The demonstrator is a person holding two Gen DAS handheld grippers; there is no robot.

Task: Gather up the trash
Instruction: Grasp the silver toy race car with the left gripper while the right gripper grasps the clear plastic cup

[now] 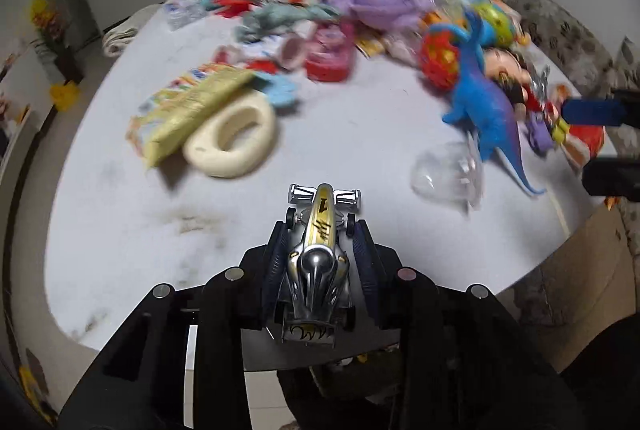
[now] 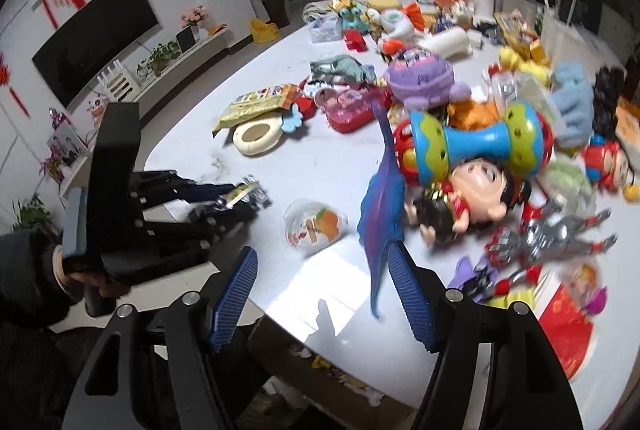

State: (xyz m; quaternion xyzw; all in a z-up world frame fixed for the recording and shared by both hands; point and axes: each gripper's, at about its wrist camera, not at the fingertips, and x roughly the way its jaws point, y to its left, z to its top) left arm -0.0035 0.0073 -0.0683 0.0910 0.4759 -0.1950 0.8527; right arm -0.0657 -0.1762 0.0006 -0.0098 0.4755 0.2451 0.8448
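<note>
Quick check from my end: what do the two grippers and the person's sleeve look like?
Both grippers, left and right, have black angular frames studded with round silver bolts. Their fingers carry ribbed blue pads. From the right wrist view, a tall black block tops the left gripper, and the sleeve is dark.

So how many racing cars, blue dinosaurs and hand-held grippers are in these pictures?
racing car: 1
blue dinosaur: 1
grippers: 2, the left gripper and the right gripper
Total: 4
</note>
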